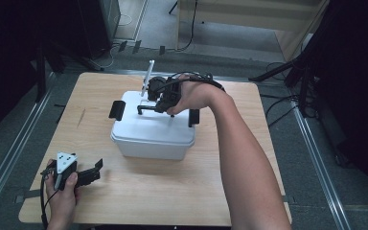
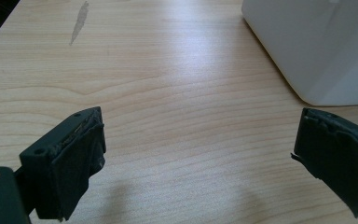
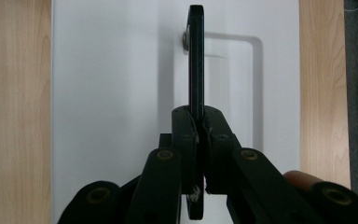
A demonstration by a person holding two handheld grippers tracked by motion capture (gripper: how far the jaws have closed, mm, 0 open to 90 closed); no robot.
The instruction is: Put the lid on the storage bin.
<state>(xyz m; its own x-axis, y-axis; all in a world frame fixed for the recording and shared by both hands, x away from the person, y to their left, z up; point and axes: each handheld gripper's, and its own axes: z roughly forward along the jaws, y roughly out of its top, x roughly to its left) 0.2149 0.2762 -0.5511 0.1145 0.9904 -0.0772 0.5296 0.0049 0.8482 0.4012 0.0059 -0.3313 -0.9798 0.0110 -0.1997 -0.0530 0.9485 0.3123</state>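
Dim room, grey floor with cables and dark stands around a light wooden counter (image 1: 139, 201).

High view: white box (image 1: 148, 139) with a white lid (image 1: 143, 125) sits mid-counter, black clips at its left (image 1: 117, 109) and right (image 1: 193, 117) ends. Right hand (image 1: 197, 96) reaches over the lid with the right gripper (image 1: 159, 104); its jaws are at the black handle (image 1: 146, 109) on top of the lid. Left hand (image 1: 63, 194) rests at the near left corner of the counter with the left gripper (image 1: 95, 171), grey plate on top, jaws pointing toward the box, well apart from it.

Left gripper view: left gripper (image 2: 198, 154) jaws spread wide, nothing between them, bare wood underneath. Corner of the white box (image 2: 321, 46) upper right, near the right-hand jaw but not touching. Grey smear (image 2: 78, 23) on the wood far upper left.

Right gripper view: looking straight down on the lid (image 3: 116, 93). Right gripper (image 3: 199, 130) jaws pinched tight on the thin black handle (image 3: 196, 56), which stands on edge and runs up out of the jaws, pivoting on a small metal pin (image 3: 185, 39) by a shallow recess (image 3: 235, 88) in the lid. Counter wood shows on both sides of the box.
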